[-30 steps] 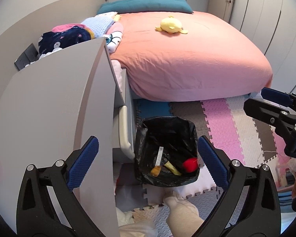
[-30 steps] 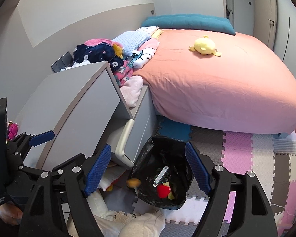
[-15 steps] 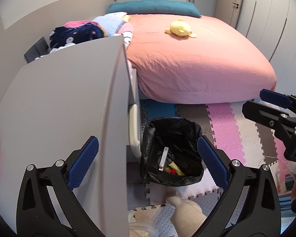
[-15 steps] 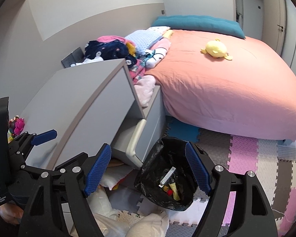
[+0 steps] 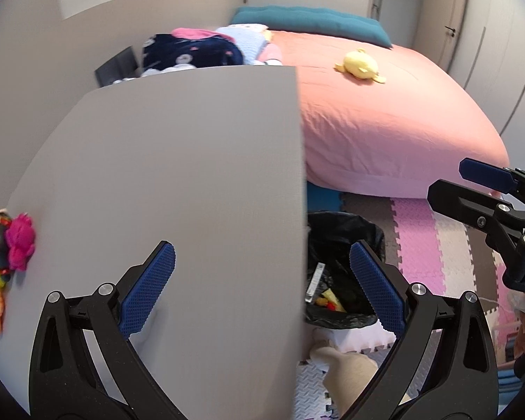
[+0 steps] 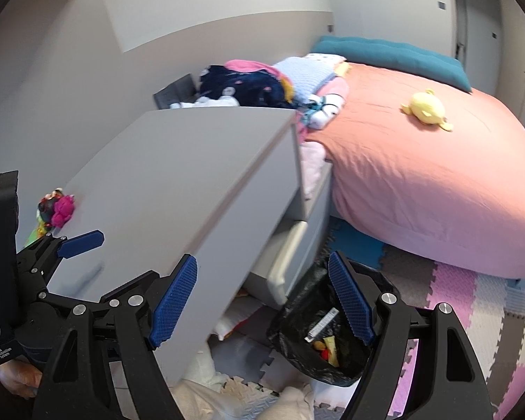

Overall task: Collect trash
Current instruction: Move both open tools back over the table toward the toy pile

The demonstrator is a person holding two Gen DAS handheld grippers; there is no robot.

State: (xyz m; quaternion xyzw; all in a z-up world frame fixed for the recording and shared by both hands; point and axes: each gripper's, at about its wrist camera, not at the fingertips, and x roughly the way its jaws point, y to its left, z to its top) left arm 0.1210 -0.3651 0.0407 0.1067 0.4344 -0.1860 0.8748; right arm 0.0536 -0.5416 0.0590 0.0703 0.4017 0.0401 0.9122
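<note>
A black-bagged trash bin (image 5: pixel 346 234) (image 6: pixel 297 315) stands on the floor beside the grey desk. Inside it lie a white strip (image 6: pixel 322 323) and small yellow and red scraps (image 6: pixel 327 346). My left gripper (image 5: pixel 262 280) is open with nothing between its fingers. It hangs over the right edge of the grey desk top (image 5: pixel 178 175), with the bin behind its right finger. My right gripper (image 6: pixel 262 297) is also open and holds nothing, between the desk's corner and the bin. Each gripper shows at the edge of the other's view.
A pink bed (image 6: pixel 420 161) with a yellow plush (image 6: pixel 425 108) and piled clothes (image 6: pixel 248 84) fills the back. Foam mat tiles (image 5: pixel 420 245) cover the floor. Colourful toys (image 5: pixel 14 241) sit at the desk's left edge. A person's cream-socked foot (image 5: pixel 346 367) is below the bin.
Both grippers have swung left, away from over the bin. The desk top now fills much of both views and the bin has slid to the right. Both stay open.
</note>
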